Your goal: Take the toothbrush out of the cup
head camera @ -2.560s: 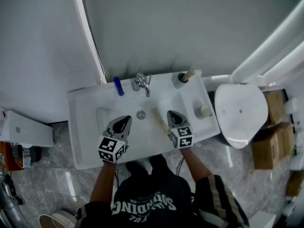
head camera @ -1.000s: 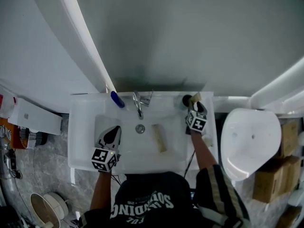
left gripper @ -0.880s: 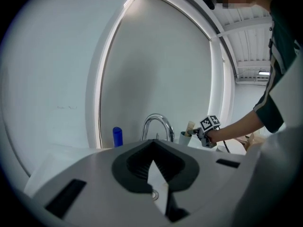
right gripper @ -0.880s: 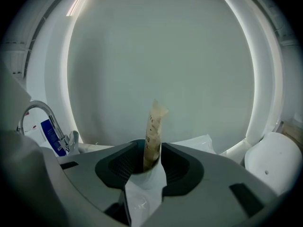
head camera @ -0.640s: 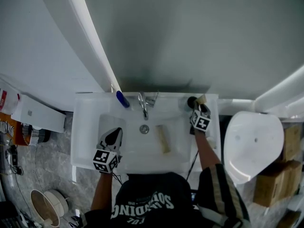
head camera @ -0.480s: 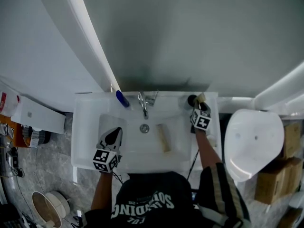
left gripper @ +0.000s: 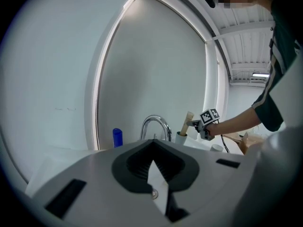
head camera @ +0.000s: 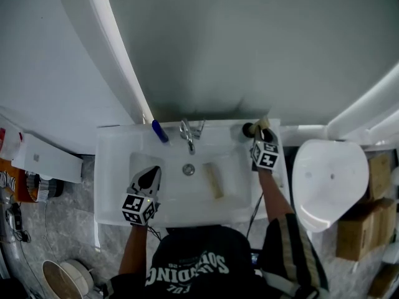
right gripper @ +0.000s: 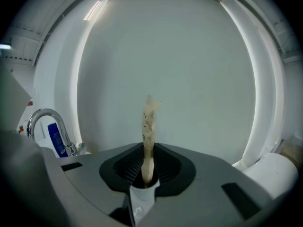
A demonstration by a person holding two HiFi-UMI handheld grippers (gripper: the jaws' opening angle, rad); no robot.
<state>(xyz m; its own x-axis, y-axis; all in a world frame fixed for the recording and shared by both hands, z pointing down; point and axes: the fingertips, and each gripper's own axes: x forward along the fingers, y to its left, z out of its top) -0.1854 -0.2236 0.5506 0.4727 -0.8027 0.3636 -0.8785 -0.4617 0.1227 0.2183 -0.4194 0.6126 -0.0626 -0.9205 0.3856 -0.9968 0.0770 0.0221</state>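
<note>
1. As the head view shows, the right gripper (head camera: 262, 137) sits at the sink's (head camera: 112, 167) one o'clock corner, beside the cup (head camera: 247, 129); the left gripper (head camera: 148, 176) hangs at seven o'clock.
2. Left gripper view: jaws together, empty; the toothbrush (left gripper: 187, 122) stands at one o'clock, lower end in the cup.
3. Right gripper view: jaws, just closed further, clamp the upright toothbrush.

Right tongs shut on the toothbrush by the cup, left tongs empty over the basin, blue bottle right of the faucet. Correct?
No. Head view shows the blue bottle left of the faucet, not right. Right tongs do grip the toothbrush; left tongs are empty.
</note>
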